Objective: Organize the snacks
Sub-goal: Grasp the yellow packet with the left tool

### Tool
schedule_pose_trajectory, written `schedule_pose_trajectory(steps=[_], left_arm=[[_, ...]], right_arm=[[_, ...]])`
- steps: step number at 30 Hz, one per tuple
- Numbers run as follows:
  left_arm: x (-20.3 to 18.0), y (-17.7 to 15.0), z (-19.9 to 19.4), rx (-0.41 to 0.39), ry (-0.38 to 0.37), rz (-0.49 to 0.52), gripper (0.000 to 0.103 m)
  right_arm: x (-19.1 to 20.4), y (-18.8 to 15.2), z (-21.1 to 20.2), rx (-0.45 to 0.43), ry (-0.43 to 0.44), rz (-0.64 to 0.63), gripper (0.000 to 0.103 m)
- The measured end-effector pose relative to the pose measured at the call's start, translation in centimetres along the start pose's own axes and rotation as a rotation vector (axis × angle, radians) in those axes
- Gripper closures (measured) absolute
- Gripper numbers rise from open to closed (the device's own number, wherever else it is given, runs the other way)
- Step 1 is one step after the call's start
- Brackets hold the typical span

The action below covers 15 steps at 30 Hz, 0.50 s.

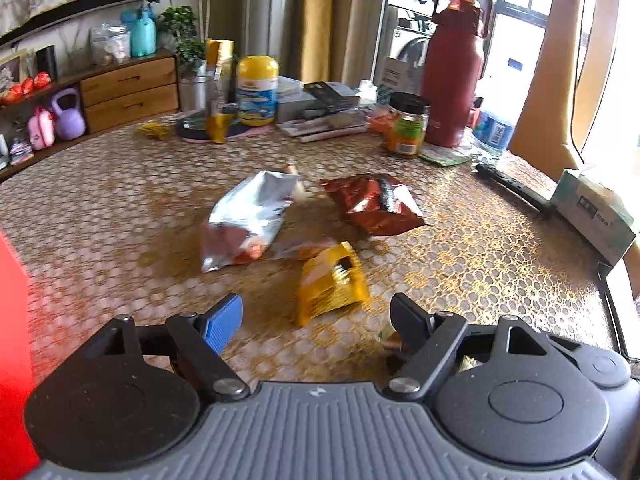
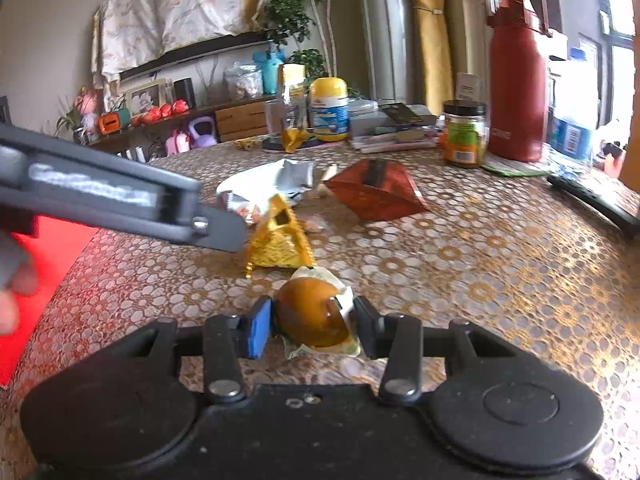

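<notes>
Snacks lie scattered mid-counter.
From left to right I see a silver bag, a yellow packet and a red bag; my left tongs gape released, my right tongs clench a small amber pouch.

Four crumpled snack packets on table

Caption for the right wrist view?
Right hand-held gripper closed on a round brown packaged snack, yellow foil packet ahead.
</notes>
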<state>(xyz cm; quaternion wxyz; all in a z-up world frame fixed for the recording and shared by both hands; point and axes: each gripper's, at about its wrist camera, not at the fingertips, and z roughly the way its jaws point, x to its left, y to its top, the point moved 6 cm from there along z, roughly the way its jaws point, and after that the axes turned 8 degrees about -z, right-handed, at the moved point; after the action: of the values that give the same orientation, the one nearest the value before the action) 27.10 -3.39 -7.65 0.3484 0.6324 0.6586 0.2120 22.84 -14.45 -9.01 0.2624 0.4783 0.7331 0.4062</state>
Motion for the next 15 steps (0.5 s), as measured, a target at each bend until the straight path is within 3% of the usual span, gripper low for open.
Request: schedule_pose_trajectory(steps=[15], left_arm=[[-0.7,0.1,5.6,0.026,0.058,-0.012,0.022]], right_arm=[[-2.1,-1.0,-1.1,0.004,-0.017,0.024,0.06]])
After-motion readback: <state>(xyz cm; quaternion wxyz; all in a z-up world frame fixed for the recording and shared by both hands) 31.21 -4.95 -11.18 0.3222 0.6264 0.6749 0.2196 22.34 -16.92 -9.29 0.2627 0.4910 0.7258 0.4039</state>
